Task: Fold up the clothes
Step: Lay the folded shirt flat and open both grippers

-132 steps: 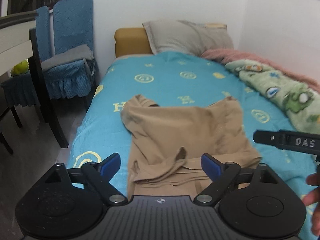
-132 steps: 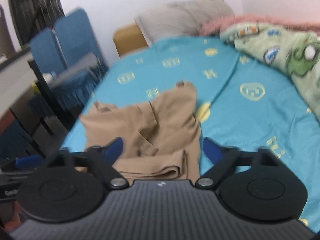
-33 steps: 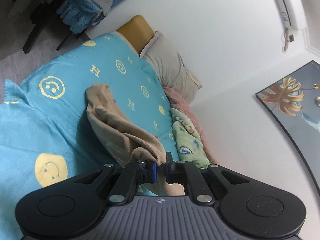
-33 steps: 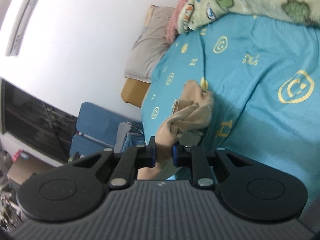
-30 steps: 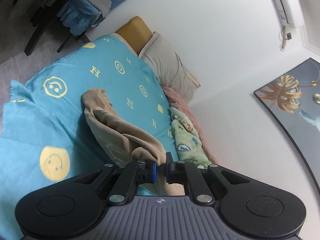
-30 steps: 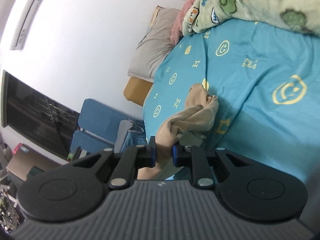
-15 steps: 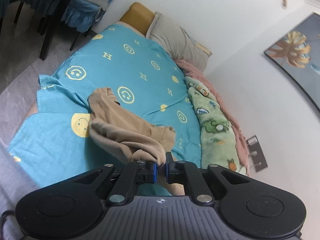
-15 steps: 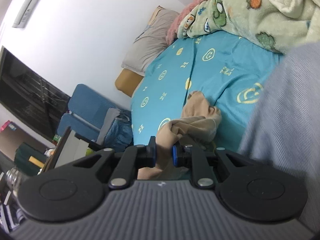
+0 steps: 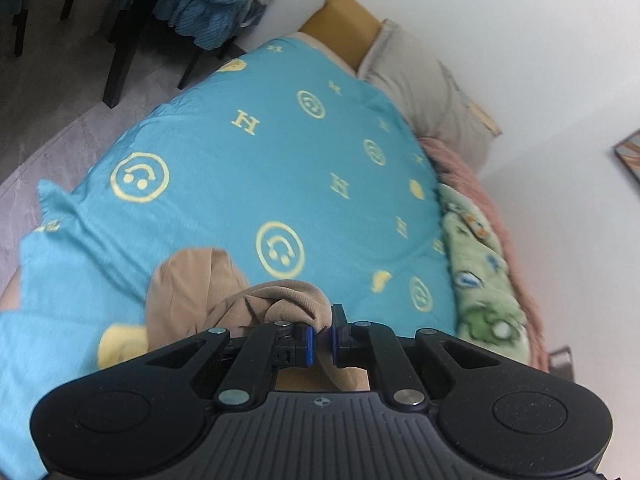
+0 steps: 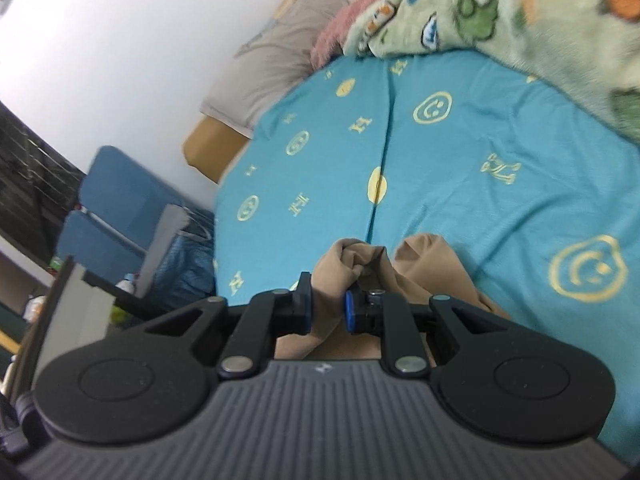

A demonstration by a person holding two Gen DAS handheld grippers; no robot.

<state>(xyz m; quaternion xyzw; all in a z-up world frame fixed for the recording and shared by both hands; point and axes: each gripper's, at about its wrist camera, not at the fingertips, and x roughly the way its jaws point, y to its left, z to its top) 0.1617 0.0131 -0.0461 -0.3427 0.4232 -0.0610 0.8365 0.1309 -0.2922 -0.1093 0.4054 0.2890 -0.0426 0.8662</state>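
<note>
Cloth first: the tan garment (image 9: 192, 292) hangs bunched from both of your tongs over the near edge of the bed (image 9: 248, 184), with a loose lobe drooping toward the turquoise sheet. Your left tongs (image 9: 323, 334) are clamped on a gathered wad of it, and your right tongs (image 10: 326, 308) are clamped on another thick fold.

Judging from these bunched holds, you risk laying it down crumpled: each pinch takes several layers, so the edges may not spread flat, and a layer could slip free if you pull the two apart sharply. The hanging part may also drag and roll under itself as it meets the sheet.

Further out, the green blanket (image 9: 480, 280) lies heaped along the far side of the bed, narrowing your laying space. The grey pillow (image 9: 432, 96) sits at the head, well apart, and blue chairs (image 10: 120, 208) stand off the bed's other side.
</note>
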